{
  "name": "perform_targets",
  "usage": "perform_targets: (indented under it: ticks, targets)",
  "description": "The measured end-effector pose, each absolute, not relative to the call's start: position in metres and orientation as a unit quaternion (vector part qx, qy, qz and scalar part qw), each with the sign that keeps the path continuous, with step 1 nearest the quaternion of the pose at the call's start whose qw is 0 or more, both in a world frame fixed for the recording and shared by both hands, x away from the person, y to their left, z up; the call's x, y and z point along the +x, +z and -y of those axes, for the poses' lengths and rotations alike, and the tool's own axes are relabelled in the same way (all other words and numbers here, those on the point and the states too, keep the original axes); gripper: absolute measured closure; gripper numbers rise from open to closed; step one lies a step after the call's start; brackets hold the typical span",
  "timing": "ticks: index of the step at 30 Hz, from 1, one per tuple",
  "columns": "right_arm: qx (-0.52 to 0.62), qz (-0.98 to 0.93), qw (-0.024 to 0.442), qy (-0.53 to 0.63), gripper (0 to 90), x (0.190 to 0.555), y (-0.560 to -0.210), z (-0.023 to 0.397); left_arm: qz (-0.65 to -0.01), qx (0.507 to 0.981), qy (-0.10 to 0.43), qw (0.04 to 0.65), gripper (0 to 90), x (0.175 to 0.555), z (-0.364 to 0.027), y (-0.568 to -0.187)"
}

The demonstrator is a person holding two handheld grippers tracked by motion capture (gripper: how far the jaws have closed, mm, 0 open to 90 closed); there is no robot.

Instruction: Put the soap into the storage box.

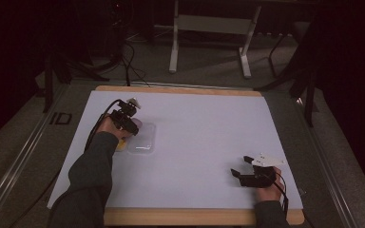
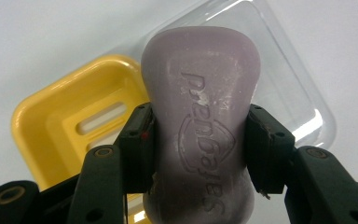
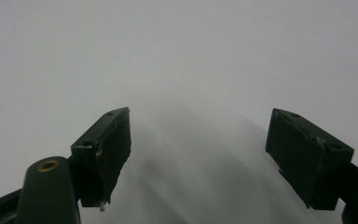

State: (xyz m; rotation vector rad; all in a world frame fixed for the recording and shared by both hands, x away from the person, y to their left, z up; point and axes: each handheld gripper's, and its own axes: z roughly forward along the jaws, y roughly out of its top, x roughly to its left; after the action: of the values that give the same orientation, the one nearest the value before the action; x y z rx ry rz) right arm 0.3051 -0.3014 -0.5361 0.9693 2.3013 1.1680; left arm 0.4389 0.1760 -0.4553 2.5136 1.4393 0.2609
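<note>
The left gripper (image 2: 199, 135) is clamped on a pale purple soap bar (image 2: 200, 107). Both jaws press against the narrow waist of the bar, one on each side, and the bar stands up between them with its embossed face (raised lettering and an emblem, too distorted to read with certainty) turned toward the left gripper view's camera.

Beneath the held bar lie two parts of a soap box. The yellow soap tray (image 2: 60, 116), with slotted drain openings in its floor, sits to the left in the left gripper view. The clear plastic lid (image 2: 289, 88) sits to the right, and its edge overlaps the tray's. Both rest on the white table surface (image 2: 37, 32). Whether the bar touches either part cannot be determined.

In the high view, the left gripper (image 1: 132, 124) is located over the far-left area of the white table surface (image 1: 204, 133), with the clear plastic lid (image 1: 145, 142) just beside it and a sliver of the yellow soap tray (image 1: 121, 145) visible at the person's wrist.

The right gripper (image 1: 240, 175) is at the near-right area of the table, well apart from the soap box. Its jaws are spread wide with nothing between them; the right gripper (image 3: 198, 154) view shows bare white surface in the gap.
</note>
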Motion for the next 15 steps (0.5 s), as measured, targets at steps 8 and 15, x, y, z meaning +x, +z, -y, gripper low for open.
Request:
perform_targets:
  ticks: [8,15]
  targets:
    - [0.345,-0.819,0.192,0.416,21.8,0.305,-0.536,0.301,-0.505,0.851,0.092,0.116,50.1,0.438,-0.188,-0.455]
    - [0.345,-0.819,0.192,0.416,21.8,0.305,-0.536,0.301,-0.521,0.841,0.095,0.115,50.1,0.438,-0.2,-0.457]
